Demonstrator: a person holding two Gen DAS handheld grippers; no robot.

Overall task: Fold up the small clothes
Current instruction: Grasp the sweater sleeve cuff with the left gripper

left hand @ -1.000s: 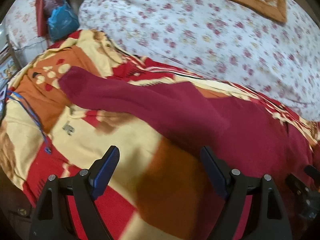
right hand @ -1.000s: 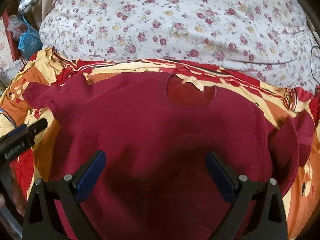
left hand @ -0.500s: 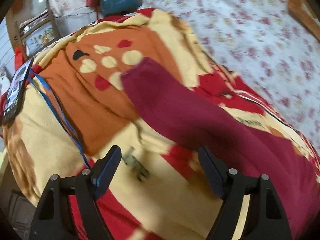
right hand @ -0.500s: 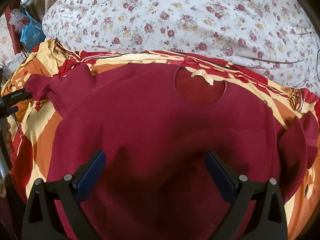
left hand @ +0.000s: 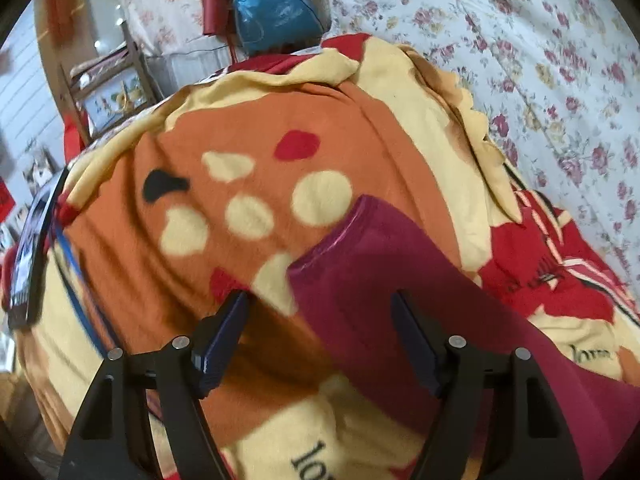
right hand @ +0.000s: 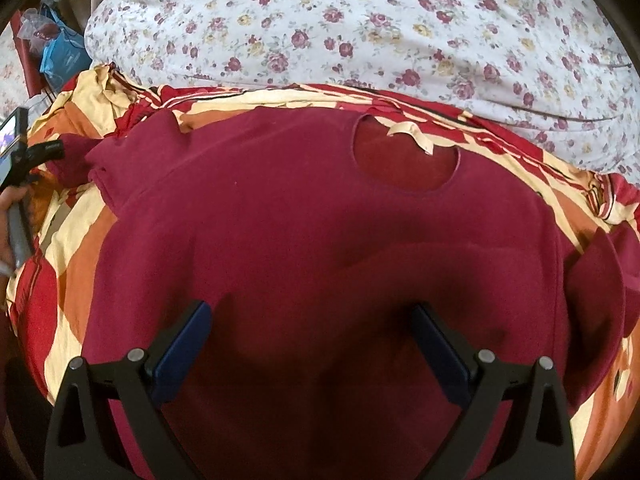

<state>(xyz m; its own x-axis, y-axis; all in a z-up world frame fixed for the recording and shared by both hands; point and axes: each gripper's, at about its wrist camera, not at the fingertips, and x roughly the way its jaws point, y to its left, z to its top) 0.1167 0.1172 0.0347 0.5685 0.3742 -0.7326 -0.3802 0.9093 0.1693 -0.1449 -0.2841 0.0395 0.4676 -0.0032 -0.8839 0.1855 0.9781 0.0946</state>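
A maroon long-sleeved shirt (right hand: 300,200) lies flat, neck hole (right hand: 404,160) away from me, on an orange, yellow and red blanket (left hand: 280,120). Its left sleeve (left hand: 360,248) stretches out sideways and ends in a cuff. My left gripper (left hand: 320,312) hovers over that cuff, jaws closing, with the sleeve end between the fingers and no pad pressing on it. In the right wrist view the left gripper (right hand: 36,152) shows at the far left, held by a hand. My right gripper (right hand: 312,328) stands open low over the shirt's body. The other sleeve (right hand: 596,280) lies bunched at the right.
A white floral sheet (right hand: 360,20) covers the bed beyond the blanket. A blue bag (left hand: 276,12) and a wooden rack (left hand: 108,88) stand past the blanket's far left end. A blue cord (left hand: 76,280) and a dark card (left hand: 32,248) lie at the left edge.
The left gripper has travelled left along the sleeve to its cuff and come closer to it, and its jaws have narrowed. The right gripper has stayed open over the shirt's body.
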